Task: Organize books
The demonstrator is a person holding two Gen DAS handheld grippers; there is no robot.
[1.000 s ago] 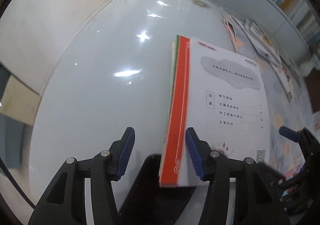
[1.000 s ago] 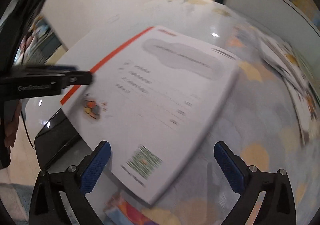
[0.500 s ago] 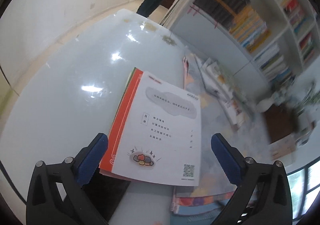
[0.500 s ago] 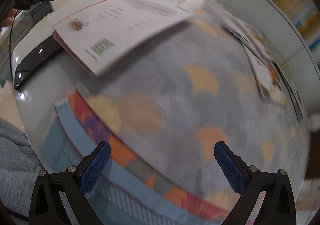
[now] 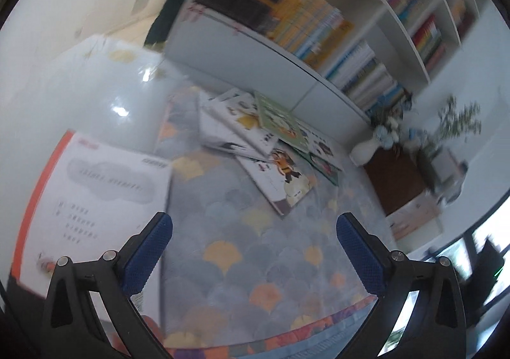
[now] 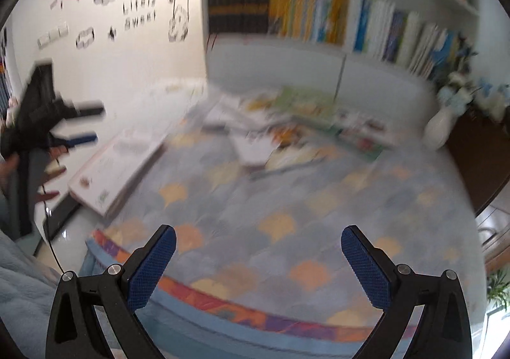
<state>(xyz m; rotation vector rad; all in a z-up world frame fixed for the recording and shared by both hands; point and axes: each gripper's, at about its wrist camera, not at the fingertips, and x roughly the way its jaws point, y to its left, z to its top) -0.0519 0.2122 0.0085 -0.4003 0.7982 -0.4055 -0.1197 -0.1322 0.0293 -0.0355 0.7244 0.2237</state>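
Left wrist view: white book (image 5: 95,199) lies flat, long axis running away from the camera; left gripper (image 5: 255,250) and right gripper (image 6: 258,263) both gape empty.

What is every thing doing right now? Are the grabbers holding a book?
left gripper: open, holding nothing
right gripper: open, holding nothing
white book with orange edge: closed, lying flat, on top of a stack
picture books: scattered, overlapping on the rug
rug: spread flat
shelf books: standing upright
white vase: upright, holding flowers
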